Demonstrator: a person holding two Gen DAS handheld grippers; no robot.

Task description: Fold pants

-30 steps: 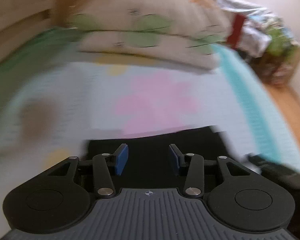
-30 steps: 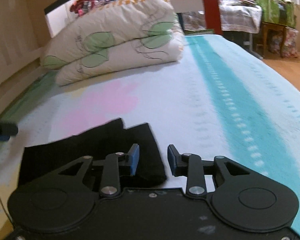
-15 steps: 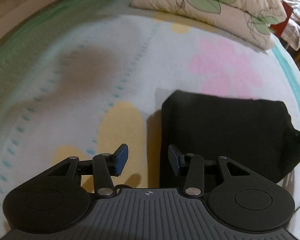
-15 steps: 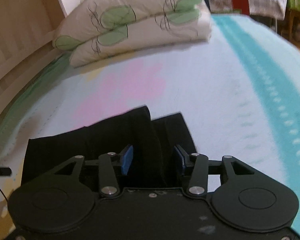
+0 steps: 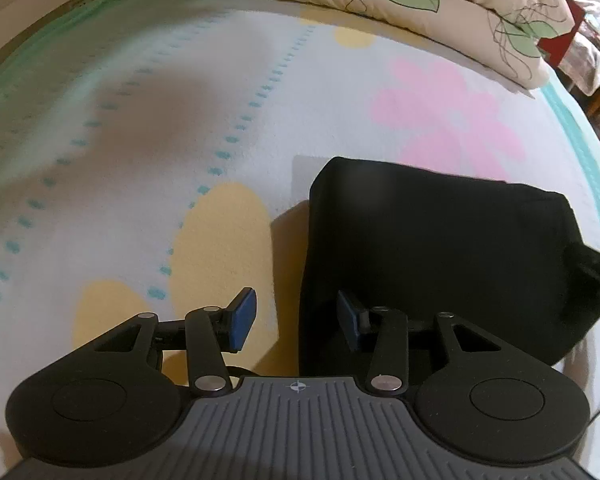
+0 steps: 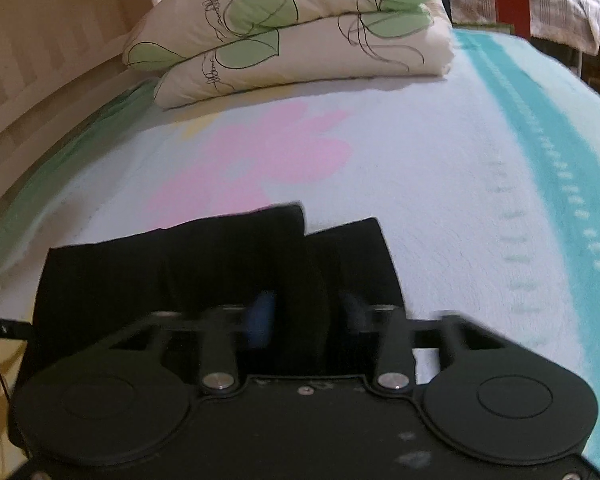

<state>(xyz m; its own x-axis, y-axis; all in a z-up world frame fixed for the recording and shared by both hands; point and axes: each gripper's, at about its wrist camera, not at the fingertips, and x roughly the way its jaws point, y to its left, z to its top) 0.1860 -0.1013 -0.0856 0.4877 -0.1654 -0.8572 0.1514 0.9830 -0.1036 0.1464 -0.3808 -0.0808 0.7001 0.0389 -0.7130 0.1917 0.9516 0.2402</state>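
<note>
Black pants (image 5: pixel 440 248) lie folded into a thick rectangle on the flowered bed sheet (image 5: pixel 140 160). My left gripper (image 5: pixel 296 320) is open and straddles the pants' left edge, with one pad over the yellow patch and the other over the cloth. In the right wrist view the pants (image 6: pixel 180 264) have a raised fold running toward the camera. My right gripper (image 6: pixel 306 316) is blurred. Its jaws are closing with that fold between them, and a gap still shows beside the right pad. A tip of the left gripper (image 6: pixel 4 326) pokes in at the left edge.
A folded cream quilt with green leaves (image 6: pixel 292 40) lies at the far end of the bed. A wooden bed frame (image 6: pixel 40 60) runs along the left side. A teal stripe (image 6: pixel 540 128) marks the sheet's right side, with furniture (image 6: pixel 564 4) beyond it.
The left gripper swung down and left, from above the middle of the pants to their left edge. The right gripper sank onto the pants, and its jaws widened, then started narrowing around the fold.
</note>
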